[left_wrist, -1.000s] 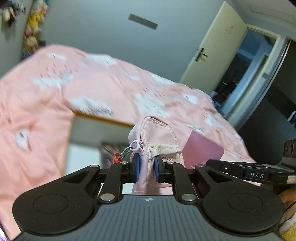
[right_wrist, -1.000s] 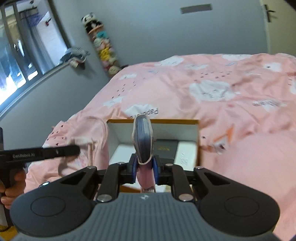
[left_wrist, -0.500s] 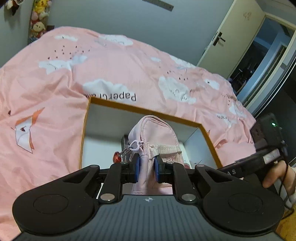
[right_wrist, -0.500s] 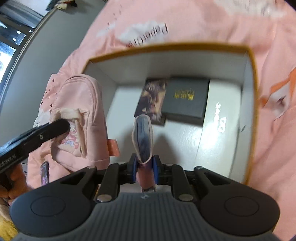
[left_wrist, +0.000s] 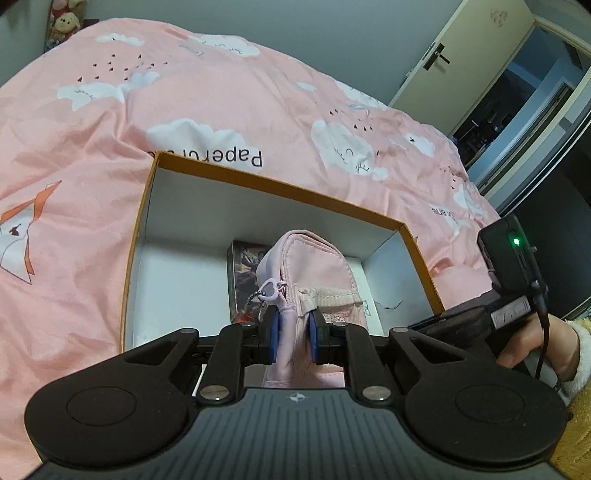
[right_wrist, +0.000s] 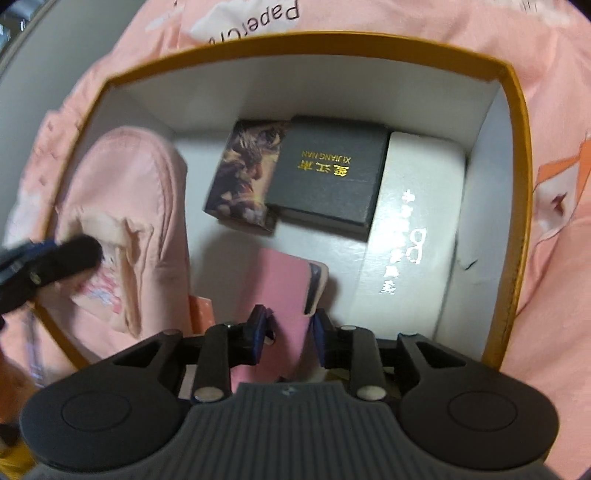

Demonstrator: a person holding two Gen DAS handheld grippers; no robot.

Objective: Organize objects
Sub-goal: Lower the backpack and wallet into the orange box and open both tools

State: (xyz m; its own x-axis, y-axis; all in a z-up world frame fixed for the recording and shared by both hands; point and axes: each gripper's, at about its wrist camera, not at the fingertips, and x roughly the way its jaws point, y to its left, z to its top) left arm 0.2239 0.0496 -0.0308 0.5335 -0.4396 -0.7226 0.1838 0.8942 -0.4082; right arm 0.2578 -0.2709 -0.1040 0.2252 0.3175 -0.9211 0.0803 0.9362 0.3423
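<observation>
Overhead, grey walls [left_wrist: 332,33] surround pink bedspread [left_wrist: 92,221].

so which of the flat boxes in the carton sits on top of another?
The black box with gold lettering; it overlaps the picture-printed box. The white box lies beside it.

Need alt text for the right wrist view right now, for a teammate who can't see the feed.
The right gripper is opening around a pink notebook over the orange-rimmed white box. Inside lie a black box with gold lettering, a picture-covered box and a white case; a pink pouch enters at left.
</observation>
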